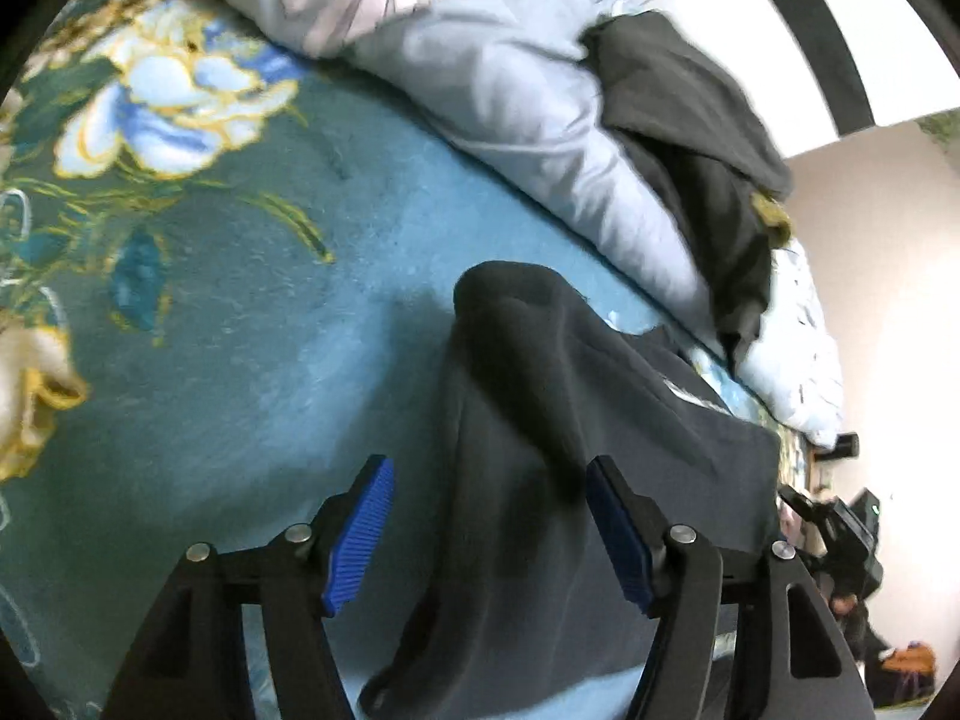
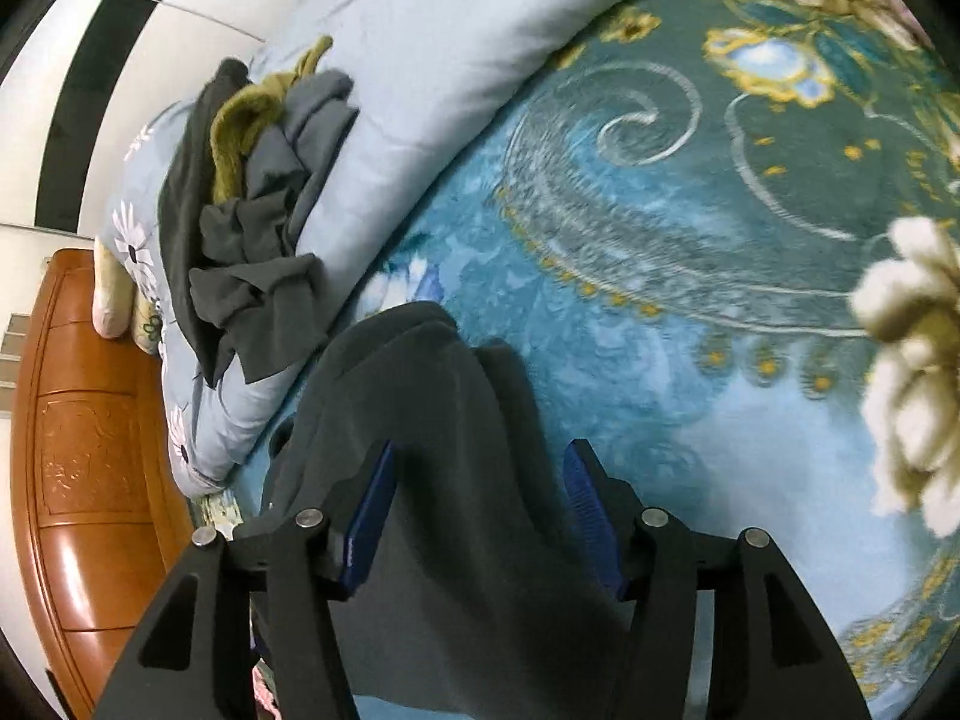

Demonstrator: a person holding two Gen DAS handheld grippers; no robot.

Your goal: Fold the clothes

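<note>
Here, the dark garment (image 1: 540,420) is released on the bedspread (image 1: 240,330) for folding; left gripper (image 1: 489,531) and right gripper (image 2: 480,516) are spread apart, unclenched.

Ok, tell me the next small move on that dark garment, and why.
Probably lift both grippers clear. The left gripper and right gripper stand open astride raised folds of the dark garment on the blanket, pads not pressing, so it looks released.
</note>
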